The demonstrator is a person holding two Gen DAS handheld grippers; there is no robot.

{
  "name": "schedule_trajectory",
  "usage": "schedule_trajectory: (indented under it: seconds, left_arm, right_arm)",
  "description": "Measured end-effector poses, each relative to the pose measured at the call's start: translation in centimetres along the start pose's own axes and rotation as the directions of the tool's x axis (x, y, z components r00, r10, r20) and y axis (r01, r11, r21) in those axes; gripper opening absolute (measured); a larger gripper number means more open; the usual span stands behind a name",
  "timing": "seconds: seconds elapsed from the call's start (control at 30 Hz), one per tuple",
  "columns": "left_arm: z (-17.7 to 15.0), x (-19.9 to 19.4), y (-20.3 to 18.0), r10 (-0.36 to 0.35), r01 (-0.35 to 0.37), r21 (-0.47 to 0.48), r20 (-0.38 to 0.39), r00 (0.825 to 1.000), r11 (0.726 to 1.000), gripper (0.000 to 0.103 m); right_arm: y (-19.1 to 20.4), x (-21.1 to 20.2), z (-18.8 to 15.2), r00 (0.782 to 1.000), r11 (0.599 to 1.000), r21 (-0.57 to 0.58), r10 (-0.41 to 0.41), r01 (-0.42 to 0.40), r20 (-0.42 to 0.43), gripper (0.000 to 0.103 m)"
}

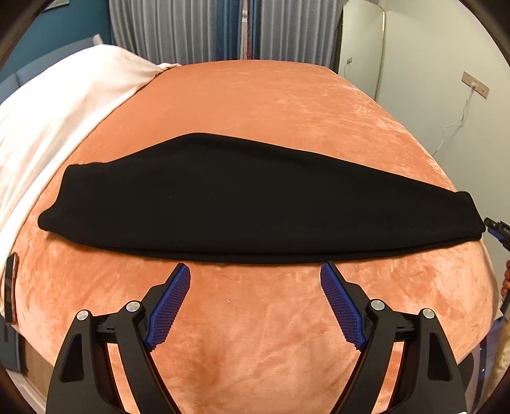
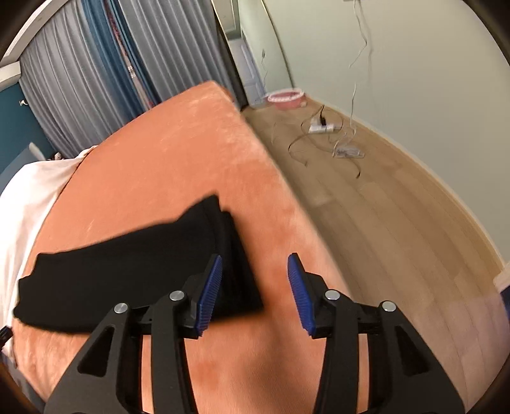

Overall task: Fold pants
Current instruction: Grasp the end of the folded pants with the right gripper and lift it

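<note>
The black pants lie flat on the orange bedspread, folded lengthwise into one long strip running left to right. My left gripper is open and empty, hovering just in front of the strip's near edge at its middle. My right gripper is open and empty, above the right end of the pants; its left finger is over the cloth and its right finger over bare bedspread. The right gripper's tip also shows at the right edge of the left wrist view.
A white blanket covers the bed's far left. The bed's right edge drops to a wooden floor with cables, a power strip and a pink basin. Curtains hang behind the bed.
</note>
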State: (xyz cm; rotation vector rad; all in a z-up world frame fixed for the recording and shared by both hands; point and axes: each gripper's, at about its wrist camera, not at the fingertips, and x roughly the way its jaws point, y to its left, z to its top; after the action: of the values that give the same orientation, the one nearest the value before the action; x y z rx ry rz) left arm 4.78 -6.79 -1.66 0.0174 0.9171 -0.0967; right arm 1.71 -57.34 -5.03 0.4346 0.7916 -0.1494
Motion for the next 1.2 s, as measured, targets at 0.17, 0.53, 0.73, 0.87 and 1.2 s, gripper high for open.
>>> schedule_trajectory:
  seconds: [0.17,0.53,0.73,0.87,1.2]
  left_arm:
    - [-0.4,-0.4,-1.0,-0.028,0.028,-0.009,-0.006,1.000,1.000,0.081]
    - [-1.0,-1.4,0.9,-0.020,0.019,-0.056,-0.006,1.000,0.998,0.083]
    - [-0.8,-1.3,1.9,-0.034,0.034,-0.087,-0.003,0.999,0.996,0.083]
    - [0.0,-0.9,1.3,0.012,-0.011,-0.050,0.009,1.000,0.999,0.083]
    - [1.0,0.8,2.5,-0.069,0.069,-0.084,-0.006,0.998,0.994,0.083]
  right_arm:
    - [-0.2,0.3,-1.3,0.999,0.998,0.050,0.027,-0.026,-0.017,0.066]
    - [-0.4,3.9,-0.5,0.997,0.965,0.248,0.078,-0.080,0.016,0.076]
    - [-0.7,4.8,0.0,0.998,0.951,0.302,0.066,-0.066,0.010,0.033]
    - [0.3,4.8,0.2,0.997,0.951,0.298,0.074,-0.077,0.021,0.022]
    - [14.2,0.2,5.1,0.973,0.974,0.059,0.213,-0.218,0.083,0.020]
